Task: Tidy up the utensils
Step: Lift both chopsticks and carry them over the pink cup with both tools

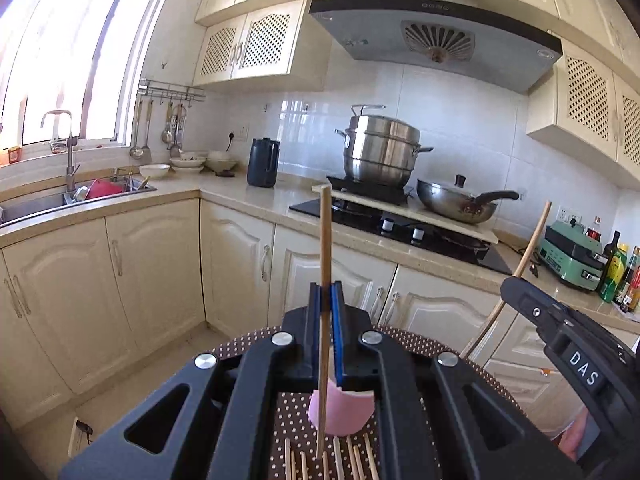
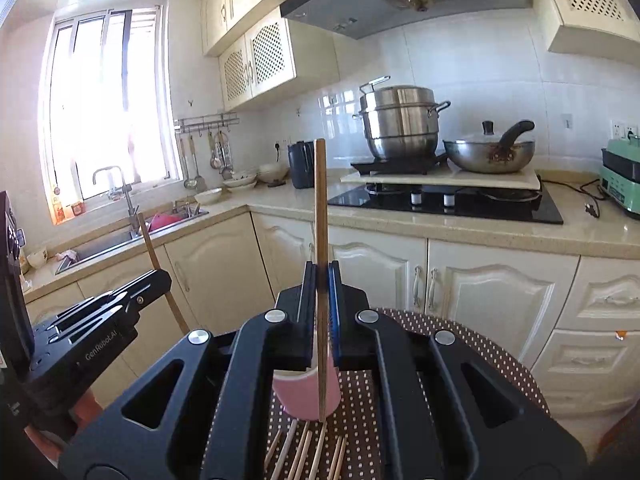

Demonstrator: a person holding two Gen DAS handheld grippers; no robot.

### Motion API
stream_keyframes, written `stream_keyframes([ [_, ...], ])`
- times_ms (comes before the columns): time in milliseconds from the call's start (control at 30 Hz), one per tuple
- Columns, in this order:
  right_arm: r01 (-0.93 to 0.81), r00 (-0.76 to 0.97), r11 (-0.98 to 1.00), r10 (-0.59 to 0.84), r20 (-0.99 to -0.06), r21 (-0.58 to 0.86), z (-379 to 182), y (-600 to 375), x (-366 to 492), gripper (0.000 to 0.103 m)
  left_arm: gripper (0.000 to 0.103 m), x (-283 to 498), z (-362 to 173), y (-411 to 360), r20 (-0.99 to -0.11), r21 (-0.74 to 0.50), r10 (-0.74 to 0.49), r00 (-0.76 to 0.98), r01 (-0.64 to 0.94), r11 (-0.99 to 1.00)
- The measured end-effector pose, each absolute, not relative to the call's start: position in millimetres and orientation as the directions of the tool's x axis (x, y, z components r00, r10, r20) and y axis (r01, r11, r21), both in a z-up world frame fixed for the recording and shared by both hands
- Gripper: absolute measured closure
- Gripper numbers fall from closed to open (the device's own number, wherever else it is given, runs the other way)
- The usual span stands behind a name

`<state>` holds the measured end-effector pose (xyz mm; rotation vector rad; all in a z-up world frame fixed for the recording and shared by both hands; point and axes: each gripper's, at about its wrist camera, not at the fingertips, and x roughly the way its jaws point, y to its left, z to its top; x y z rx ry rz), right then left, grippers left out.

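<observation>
While both grippers, left [image 1: 329,300] and right [image 2: 322,280], are each pinching one upright chopstick [image 1: 325,248], several sticks [image 2: 308,450] are lying loose below, beside the pink cup [image 2: 306,396]; I'm judging sorting barely begun.

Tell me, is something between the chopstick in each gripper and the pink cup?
Nothing visible. The left gripper and right gripper each hold a chopstick upright above the pink cup; loose chopsticks lie on the dotted mat in front of it.
</observation>
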<state>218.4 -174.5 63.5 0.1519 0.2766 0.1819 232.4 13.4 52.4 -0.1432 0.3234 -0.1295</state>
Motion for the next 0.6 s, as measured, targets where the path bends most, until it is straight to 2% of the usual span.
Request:
stream_keyframes([
  [333, -0.158, 0.958, 0.966, 0.201, -0.205, 0.207, 91, -185, 246, 0.096, 0.097, 245, 91, 4, -0.182, -0.146, -0.157, 0.971, 0.131, 0.981],
  [600, -0.193, 0.952, 0.96, 0.234, -0.196, 0.204, 93, -174, 266, 0.096, 0.097, 255, 107, -11, -0.135, -0.103, -0.139, 0.981, 0.126, 0.987],
])
